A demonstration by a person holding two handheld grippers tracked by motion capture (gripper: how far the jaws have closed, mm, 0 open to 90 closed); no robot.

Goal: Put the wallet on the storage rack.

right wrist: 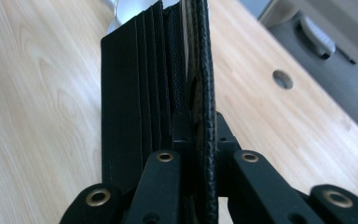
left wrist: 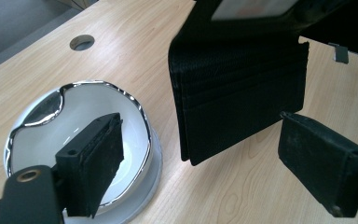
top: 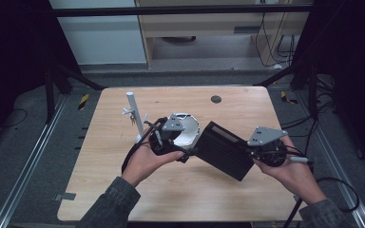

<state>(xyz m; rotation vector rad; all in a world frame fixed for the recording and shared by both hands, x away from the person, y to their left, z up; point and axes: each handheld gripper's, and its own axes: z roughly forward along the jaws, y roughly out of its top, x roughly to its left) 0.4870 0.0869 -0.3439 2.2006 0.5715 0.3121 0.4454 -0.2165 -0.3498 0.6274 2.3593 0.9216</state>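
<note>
Your right gripper (top: 247, 153) clamps the black wallet (top: 224, 149), lifted open. At nine o'clock, your left gripper (top: 186, 154) waits, jaws apart; grasping its flap remains.

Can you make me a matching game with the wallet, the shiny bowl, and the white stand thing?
Things:
1. black wallet
2. shiny bowl
3. white stand
4. left gripper

States:
A. open, jaws apart
B. clamped in the right gripper
C. upright near the table's far left
D. on the table, beside the left gripper

Pairs: 1-B, 2-D, 3-C, 4-A
</note>
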